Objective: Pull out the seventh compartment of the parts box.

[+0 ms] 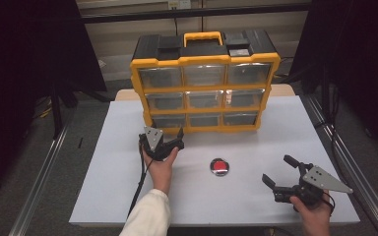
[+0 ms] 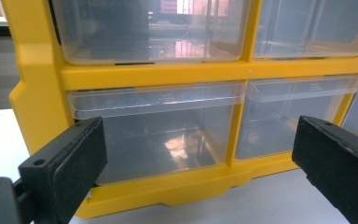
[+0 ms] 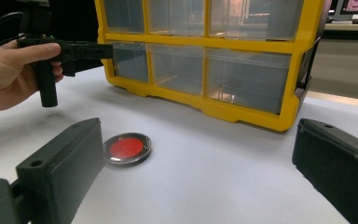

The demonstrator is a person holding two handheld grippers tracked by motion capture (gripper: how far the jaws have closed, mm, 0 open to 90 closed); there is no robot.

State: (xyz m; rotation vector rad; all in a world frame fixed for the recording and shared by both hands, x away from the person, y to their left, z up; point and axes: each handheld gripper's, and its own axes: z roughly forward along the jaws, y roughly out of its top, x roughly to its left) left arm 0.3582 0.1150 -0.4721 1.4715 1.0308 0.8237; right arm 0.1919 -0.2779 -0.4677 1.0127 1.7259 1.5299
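Observation:
A yellow and black organiser (image 1: 204, 88) with clear drawers stands upright at the back of the white table (image 1: 118, 196). My left gripper (image 1: 162, 133) is open just in front of its bottom-left drawer (image 2: 158, 135), which is shut and looks empty; the jaws (image 2: 198, 154) stand wide on either side of it without touching. A round red disc with a metal rim (image 1: 219, 167) lies flat mid-table. My right gripper (image 1: 279, 169) hovers open at the front right, pointed towards the red disc (image 3: 127, 148), with nothing between its fingers. The organiser (image 3: 205, 60) rises behind the disc.
The other hand and its gripper (image 3: 70, 51) show at the far left near the organiser's corner. Metal rails (image 1: 44, 172) run along both sides of the table, with dark curtains beyond. Bare table surface lies between the disc and the organiser.

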